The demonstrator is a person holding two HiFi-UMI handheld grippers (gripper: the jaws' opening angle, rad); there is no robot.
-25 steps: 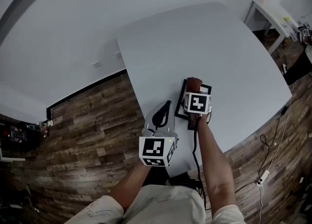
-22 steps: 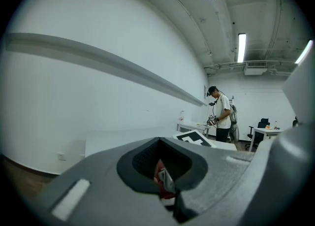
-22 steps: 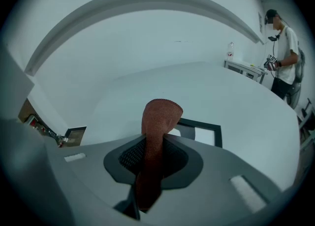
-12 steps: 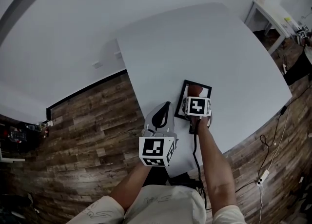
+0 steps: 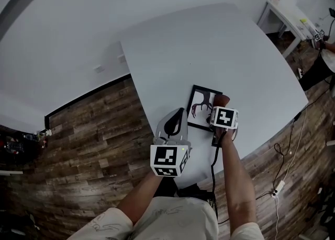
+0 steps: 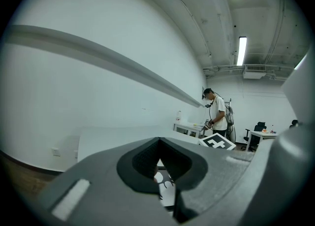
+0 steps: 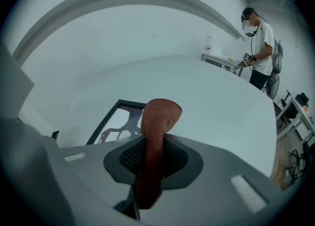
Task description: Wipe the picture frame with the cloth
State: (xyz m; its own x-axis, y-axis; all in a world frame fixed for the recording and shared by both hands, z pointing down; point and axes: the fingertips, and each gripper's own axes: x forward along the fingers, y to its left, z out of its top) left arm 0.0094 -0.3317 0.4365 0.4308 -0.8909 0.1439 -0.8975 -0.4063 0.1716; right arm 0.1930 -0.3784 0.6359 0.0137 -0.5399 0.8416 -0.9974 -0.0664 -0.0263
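Cool, even light fills the room; a ceiling tube lamp [image 6: 241, 50] glares white. Fisheye bends edges, corners go black, close foreground blurs.

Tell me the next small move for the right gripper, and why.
Probably lower the right gripper and sweep it left across the glass. Its jaws are shut on the brown cloth, whose tip sits at the right edge of the picture frame. Most of the picture lies uncovered to the cloth's left.
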